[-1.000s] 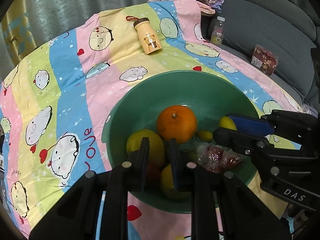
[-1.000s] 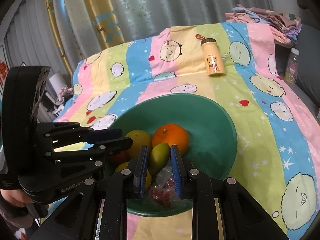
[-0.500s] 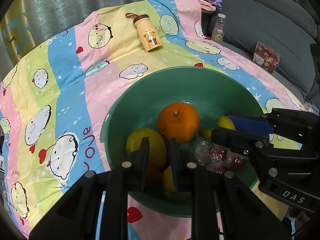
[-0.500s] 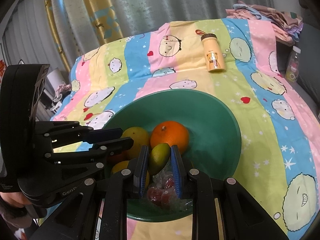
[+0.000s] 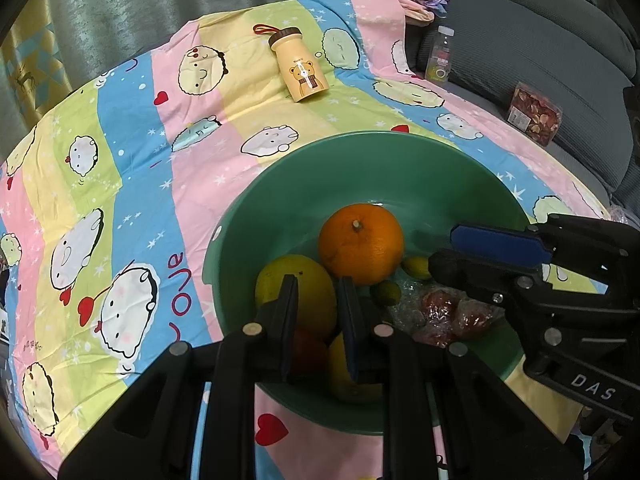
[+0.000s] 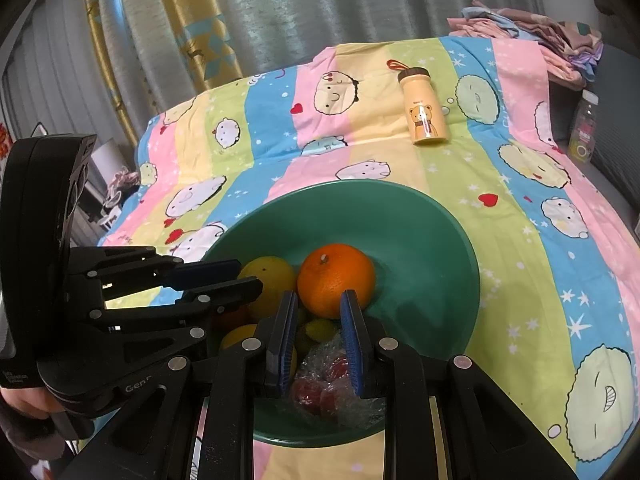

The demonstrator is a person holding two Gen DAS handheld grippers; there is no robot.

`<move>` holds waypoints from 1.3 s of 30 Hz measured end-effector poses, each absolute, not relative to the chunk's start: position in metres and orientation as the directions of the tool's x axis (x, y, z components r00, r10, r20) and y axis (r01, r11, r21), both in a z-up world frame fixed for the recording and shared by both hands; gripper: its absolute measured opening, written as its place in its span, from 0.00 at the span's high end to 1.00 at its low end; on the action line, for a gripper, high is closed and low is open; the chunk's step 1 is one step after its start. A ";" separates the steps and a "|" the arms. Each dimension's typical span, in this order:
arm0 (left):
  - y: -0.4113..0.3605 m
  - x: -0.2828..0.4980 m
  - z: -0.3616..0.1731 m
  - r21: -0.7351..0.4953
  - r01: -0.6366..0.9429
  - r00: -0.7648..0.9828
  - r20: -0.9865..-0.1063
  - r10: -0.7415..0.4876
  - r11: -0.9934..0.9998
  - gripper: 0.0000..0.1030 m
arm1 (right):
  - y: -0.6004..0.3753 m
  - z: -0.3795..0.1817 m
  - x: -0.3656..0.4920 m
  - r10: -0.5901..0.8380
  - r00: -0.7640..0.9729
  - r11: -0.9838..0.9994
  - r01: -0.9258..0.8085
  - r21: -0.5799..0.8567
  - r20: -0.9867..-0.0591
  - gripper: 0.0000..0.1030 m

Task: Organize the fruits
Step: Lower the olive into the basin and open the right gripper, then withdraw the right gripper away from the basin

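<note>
A green bowl (image 5: 360, 136) (image 6: 360, 184) sits on the striped cartoon cloth. It holds an orange (image 5: 360, 244) (image 6: 336, 280), a large yellow fruit (image 5: 276, 280) (image 6: 268, 272), a small lime (image 5: 386, 292), a small lemon (image 6: 320, 328) and plastic-wrapped red fruits (image 5: 440, 308) (image 6: 320, 392). My left gripper (image 5: 317, 284) (image 6: 248, 276) hovers over the bowl's near-left side, shut, with nothing between its pads. My right gripper (image 6: 317, 296) (image 5: 442, 248) hangs over the near-right side, shut and empty.
A cream bear-print bottle (image 5: 302, 68) (image 6: 424, 116) lies on the cloth beyond the bowl. A clear drink bottle (image 5: 440, 56), a snack packet (image 5: 534, 114) and a grey sofa (image 5: 540, 40) are at the right. Folded clothes (image 6: 528, 28) are piled at the back. A person's hand (image 6: 24, 400) grips the left tool.
The small yellow-green fruit that sat between my right gripper's pads is gone from them and lies in the bowl. Both grippers hold their places.
</note>
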State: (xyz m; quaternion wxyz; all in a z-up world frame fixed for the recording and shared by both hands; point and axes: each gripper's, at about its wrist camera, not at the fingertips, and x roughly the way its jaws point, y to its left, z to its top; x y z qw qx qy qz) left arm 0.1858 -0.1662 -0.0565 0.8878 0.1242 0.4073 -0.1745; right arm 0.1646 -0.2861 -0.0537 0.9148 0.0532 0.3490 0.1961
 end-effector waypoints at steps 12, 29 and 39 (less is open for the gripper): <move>-0.165 0.183 -0.054 0.079 0.405 0.616 -0.759 -0.208 0.911 0.69 | -0.295 -0.050 0.163 0.379 0.691 0.925 -0.294 0.240 -0.616 0.76; -0.161 0.175 -0.043 0.084 0.383 0.639 -0.743 -0.198 0.920 0.37 | -0.299 -0.039 0.153 0.352 0.709 0.936 -0.264 0.233 -0.611 0.58; -0.154 0.168 -0.034 0.075 0.360 0.655 -0.730 -0.195 0.930 0.22 | -0.303 -0.026 0.145 0.333 0.732 0.943 -0.249 0.222 -0.595 0.33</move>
